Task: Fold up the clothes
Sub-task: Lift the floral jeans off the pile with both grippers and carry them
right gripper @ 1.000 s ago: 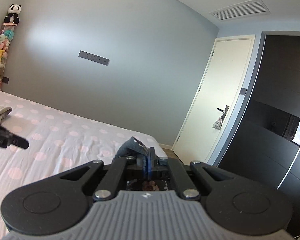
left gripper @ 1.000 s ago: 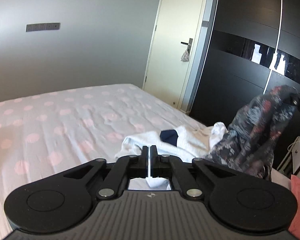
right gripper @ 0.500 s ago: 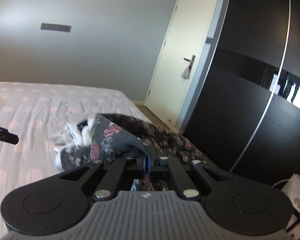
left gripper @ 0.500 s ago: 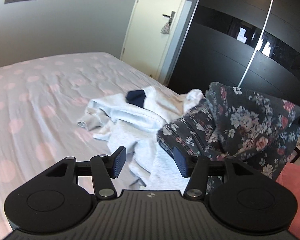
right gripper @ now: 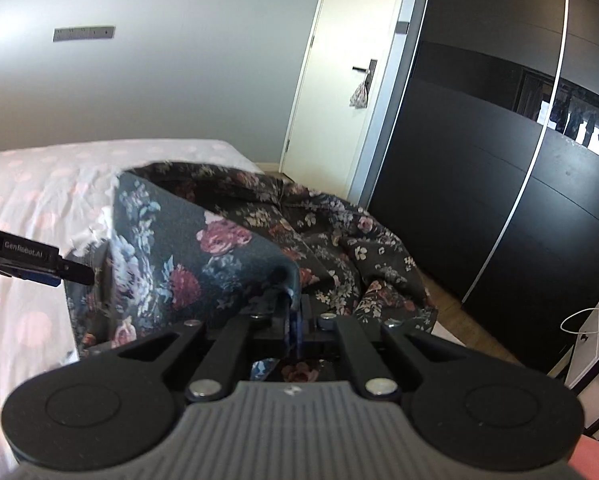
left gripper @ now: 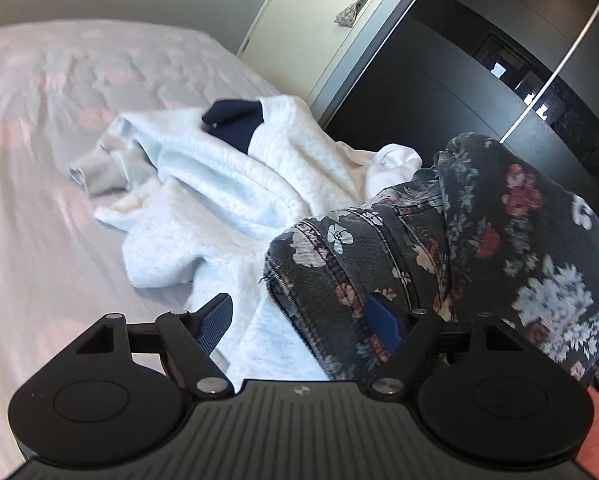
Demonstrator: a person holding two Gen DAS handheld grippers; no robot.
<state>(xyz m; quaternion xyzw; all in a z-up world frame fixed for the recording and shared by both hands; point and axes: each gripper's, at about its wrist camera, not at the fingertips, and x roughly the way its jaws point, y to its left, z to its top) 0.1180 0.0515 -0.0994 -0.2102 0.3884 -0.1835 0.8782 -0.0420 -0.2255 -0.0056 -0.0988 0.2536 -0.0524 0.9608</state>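
- Bedroom; bed (left gripper: pixel 39 208) with pink-dotted sheet, pale wall, cream door (right gripper: pixel 339 80), black wardrobe (right gripper: pixel 499 180).
- Right gripper (right gripper: pixel 293 316): jaws together, clamped on a fold of the floral garment (right gripper: pixel 203 248), cloth lifted above the bed's near edge.
- Left gripper (left gripper: pixel 303 320): jaws wide apart, straddling a seamed edge of the floral garment (left gripper: pixel 479 240); right pad against the cloth, left pad over the white sweatshirt (left gripper: pixel 227 184).
- Left gripper (right gripper: pixel 39 264) also seen from the right wrist view, tip at the garment's left edge.
- White sweatshirt crumpled on the bed toward the door-side edge, navy patch (left gripper: pixel 235 120) on top, partly under the floral garment.
- White box (right gripper: pixel 595 352) on the floor beside the wardrobe.
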